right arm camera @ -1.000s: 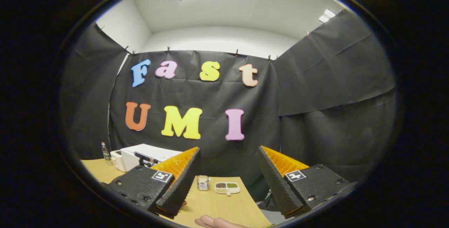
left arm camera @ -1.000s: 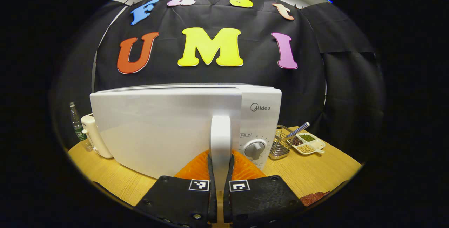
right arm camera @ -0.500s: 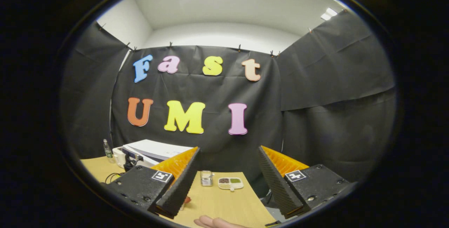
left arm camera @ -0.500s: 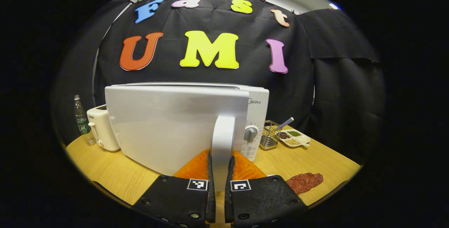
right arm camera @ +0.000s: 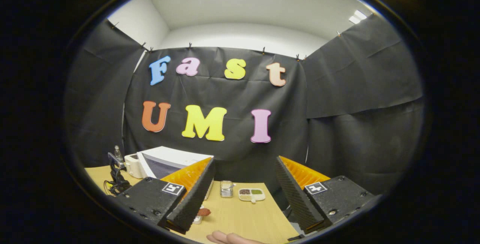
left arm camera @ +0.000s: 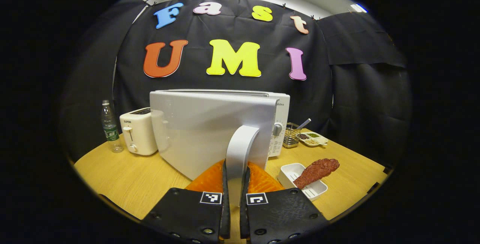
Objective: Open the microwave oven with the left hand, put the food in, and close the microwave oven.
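Observation:
The white microwave (left arm camera: 280, 113) stands on the wooden table with its door (left arm camera: 202, 131) swung partly open. My left gripper (left arm camera: 235, 166) is shut on the door's white vertical handle (left arm camera: 240, 144). To the right of the handle, a reddish-brown piece of food (left arm camera: 317, 170) lies across a small white tray (left arm camera: 290, 171). In the right gripper view, my right gripper (right arm camera: 243, 161) hangs open above the table's near edge with nothing between its fingers. The microwave (right arm camera: 170, 158) sits far left there, the food (right arm camera: 204, 211) by the left finger.
A cream toaster (left arm camera: 138, 131) and a plastic bottle (left arm camera: 109, 125) stand left of the microwave. A wire basket (left arm camera: 290, 137) and a divided dish of beans (left arm camera: 314, 139) sit behind it on the right. A hand (right arm camera: 229, 238) rests at the table's near edge.
The microwave door has swung further open with my left gripper on its handle. The food and its tray have come into the left gripper view. The right gripper stays open.

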